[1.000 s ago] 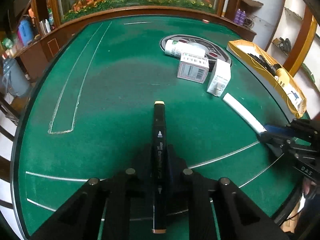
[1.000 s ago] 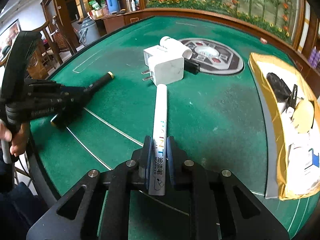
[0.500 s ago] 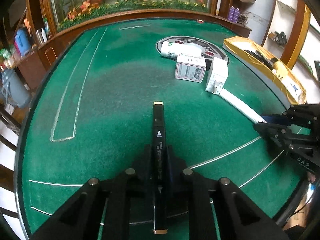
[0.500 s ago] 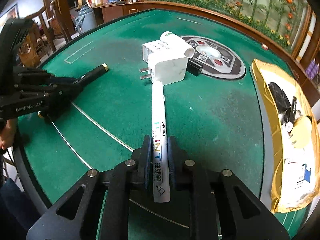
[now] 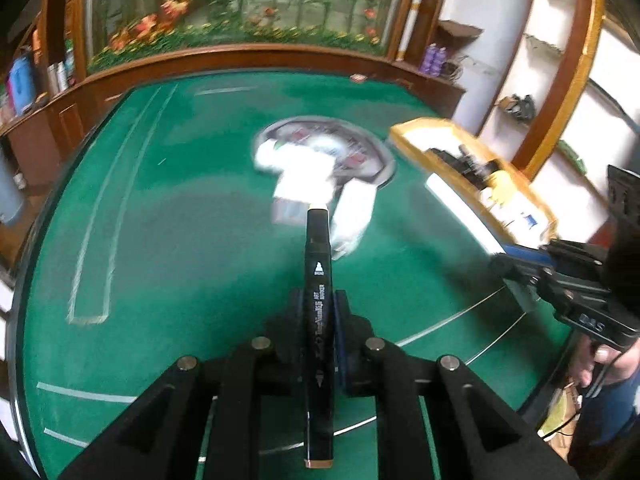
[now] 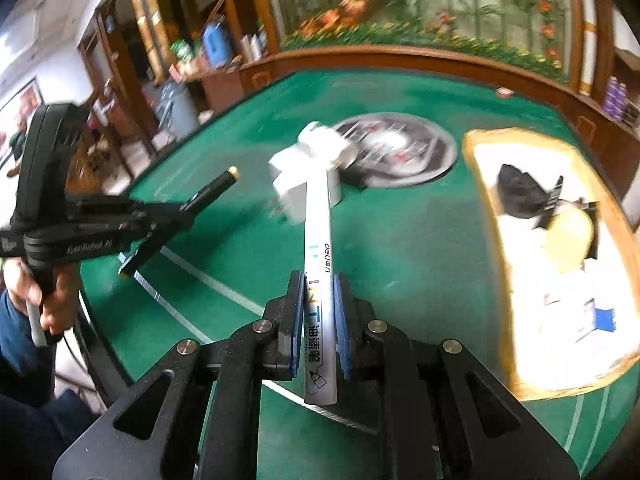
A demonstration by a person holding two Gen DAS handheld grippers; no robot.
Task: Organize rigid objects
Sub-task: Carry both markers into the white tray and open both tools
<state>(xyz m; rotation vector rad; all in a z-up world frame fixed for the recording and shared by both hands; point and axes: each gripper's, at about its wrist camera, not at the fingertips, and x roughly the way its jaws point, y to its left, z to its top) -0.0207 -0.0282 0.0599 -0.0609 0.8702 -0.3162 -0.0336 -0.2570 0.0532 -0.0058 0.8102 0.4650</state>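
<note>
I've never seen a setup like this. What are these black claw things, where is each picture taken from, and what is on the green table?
A person holds a hand-held two-finger gripper in each hand; each carries a wide-angle camera looking along its fingers.

The left camera's view shows the left gripper shut on a black marker. The right camera's view shows the right gripper shut on a white marker.

Each view also catches the other gripper at its side.

On the green table lie blurred white boxes beside a round centre panel, and a yellow tray holding mixed items.
</note>
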